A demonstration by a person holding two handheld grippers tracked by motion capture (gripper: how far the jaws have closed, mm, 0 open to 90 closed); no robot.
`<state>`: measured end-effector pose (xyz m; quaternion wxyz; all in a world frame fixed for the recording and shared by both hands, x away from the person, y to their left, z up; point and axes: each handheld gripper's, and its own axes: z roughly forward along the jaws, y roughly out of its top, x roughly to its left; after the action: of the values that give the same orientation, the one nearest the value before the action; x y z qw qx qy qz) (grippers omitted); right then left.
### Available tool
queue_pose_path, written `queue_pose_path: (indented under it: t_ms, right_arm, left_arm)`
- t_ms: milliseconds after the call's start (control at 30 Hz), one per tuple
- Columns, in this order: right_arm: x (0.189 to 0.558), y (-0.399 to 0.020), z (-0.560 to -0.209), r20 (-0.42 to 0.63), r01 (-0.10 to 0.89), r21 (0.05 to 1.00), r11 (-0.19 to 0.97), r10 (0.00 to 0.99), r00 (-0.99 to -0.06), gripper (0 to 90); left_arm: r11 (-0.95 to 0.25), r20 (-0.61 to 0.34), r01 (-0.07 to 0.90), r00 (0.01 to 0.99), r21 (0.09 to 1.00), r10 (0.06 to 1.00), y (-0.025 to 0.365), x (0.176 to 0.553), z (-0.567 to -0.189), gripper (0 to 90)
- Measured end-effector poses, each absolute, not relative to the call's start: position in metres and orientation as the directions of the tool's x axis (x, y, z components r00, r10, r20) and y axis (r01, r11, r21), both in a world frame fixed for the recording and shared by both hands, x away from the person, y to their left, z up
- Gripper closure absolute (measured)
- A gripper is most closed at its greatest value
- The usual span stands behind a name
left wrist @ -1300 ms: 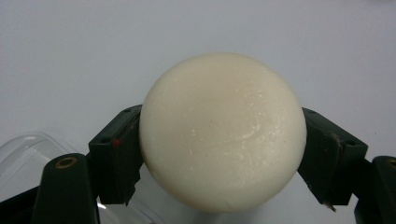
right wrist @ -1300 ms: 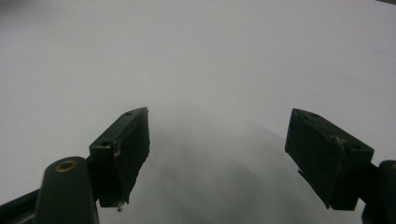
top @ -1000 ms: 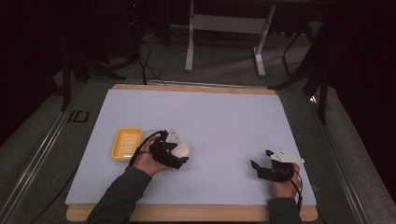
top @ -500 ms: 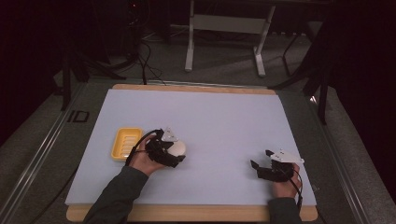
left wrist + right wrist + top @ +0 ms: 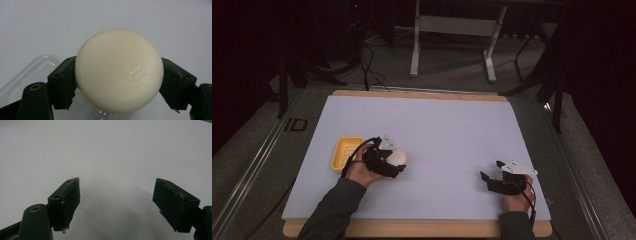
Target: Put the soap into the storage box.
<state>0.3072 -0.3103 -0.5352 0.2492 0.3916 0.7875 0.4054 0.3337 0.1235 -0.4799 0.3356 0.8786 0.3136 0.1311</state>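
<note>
A round cream-white bar of soap (image 5: 119, 71) sits squarely between the two black jaws of the left tool (image 5: 384, 161), pressed on both sides, so this tool is clamped on it. In the high view the soap (image 5: 398, 158) shows at the tool's far right end, above the white sheet of the desk (image 5: 437, 125). Just below and behind the jaws in the left gripper view lies the rim of a clear plastic lid or dish (image 5: 30, 71); whether the soap touches it cannot be told. Just to the left of this tool in the high view, beside the person's left hand (image 5: 359, 172), lies a small yellow tray (image 5: 343, 152). The right tool (image 5: 498, 180) rests well apart on the right part of the desk, near its front edge, its jaws spread wide over bare white surface with nothing between them.
</note>
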Motion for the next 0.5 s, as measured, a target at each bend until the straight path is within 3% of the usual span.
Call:
queue_pose_path:
  t_ms: [500]
  right_arm:
    - [0.307, -0.310, -0.535, -0.076, 0.415, 0.833, 0.366, 0.819, -0.569, 21.6]
  left_arm:
    - [-0.565, 0.018, 0.475, 0.755, 0.674, 0.656, 0.134, 0.334, -0.479, 24.3]
